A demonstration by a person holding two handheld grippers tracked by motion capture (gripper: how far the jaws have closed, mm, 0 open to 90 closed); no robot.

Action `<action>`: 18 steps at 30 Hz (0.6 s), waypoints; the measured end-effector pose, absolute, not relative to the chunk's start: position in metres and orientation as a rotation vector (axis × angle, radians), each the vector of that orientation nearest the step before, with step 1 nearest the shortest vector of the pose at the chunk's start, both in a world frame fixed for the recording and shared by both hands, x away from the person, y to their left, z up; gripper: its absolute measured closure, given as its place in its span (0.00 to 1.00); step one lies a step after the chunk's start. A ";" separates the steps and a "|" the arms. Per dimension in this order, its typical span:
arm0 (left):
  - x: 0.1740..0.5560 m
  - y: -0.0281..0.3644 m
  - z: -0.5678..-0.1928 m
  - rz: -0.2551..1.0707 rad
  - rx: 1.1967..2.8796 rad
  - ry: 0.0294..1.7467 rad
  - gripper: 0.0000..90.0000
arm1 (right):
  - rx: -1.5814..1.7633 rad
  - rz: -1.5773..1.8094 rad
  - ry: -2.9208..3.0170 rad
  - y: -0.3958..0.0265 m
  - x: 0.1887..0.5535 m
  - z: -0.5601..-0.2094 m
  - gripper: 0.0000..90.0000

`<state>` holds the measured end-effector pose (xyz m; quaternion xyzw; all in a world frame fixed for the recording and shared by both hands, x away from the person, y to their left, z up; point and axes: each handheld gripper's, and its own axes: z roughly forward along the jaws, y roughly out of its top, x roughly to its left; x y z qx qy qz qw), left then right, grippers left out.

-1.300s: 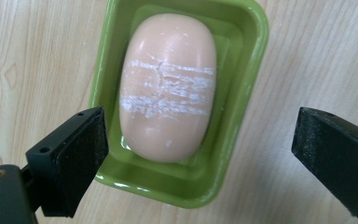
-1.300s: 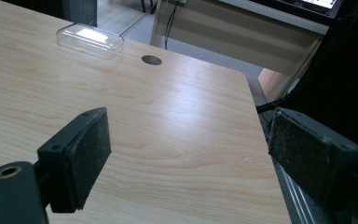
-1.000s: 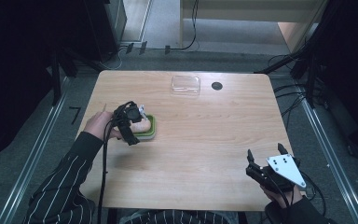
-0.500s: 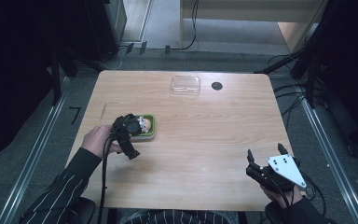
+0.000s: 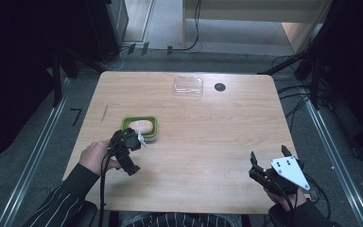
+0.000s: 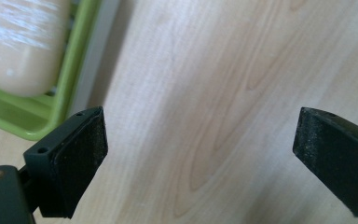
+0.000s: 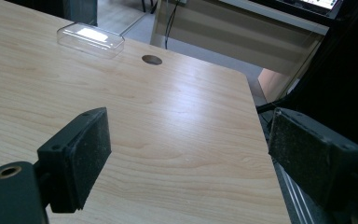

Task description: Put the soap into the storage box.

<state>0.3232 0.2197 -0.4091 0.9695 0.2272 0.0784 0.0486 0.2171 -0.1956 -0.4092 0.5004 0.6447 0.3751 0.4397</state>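
The soap (image 5: 143, 126), a pale rounded bar, lies in the green dish (image 5: 154, 135) on the left half of the desk (image 5: 208, 142). It looks smooth and probably slick, firm but easy to squirt out of a pinch, so I'd take it across its short width, low on the sides. The dish looks like light plastic with a thin raised rim, likely to slide if nudged. The left tool (image 5: 125, 152) sits just beside the dish's near corner, jaws wide apart over bare wood, nothing between them. The right tool (image 5: 264, 172) rests at the near right edge, also spread wide and empty. At the far edge lies a clear lid (image 5: 188, 86), beside a dark hole (image 5: 220, 87).
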 end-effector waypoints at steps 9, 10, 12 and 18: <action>0.309 0.219 -0.423 0.175 2.974 0.702 0.04 | 1.244 0.931 1.601 -0.196 0.217 -0.409 0.15; 0.308 0.219 -0.425 0.175 2.973 0.704 0.04 | 1.244 0.933 1.600 -0.196 0.217 -0.409 0.15; 0.307 0.219 -0.428 0.158 2.974 0.699 0.04 | 1.242 0.933 1.599 -0.196 0.217 -0.409 0.15; 0.309 0.219 -0.434 0.137 2.990 0.694 0.04 | 1.249 0.934 1.597 -0.196 0.217 -0.409 0.15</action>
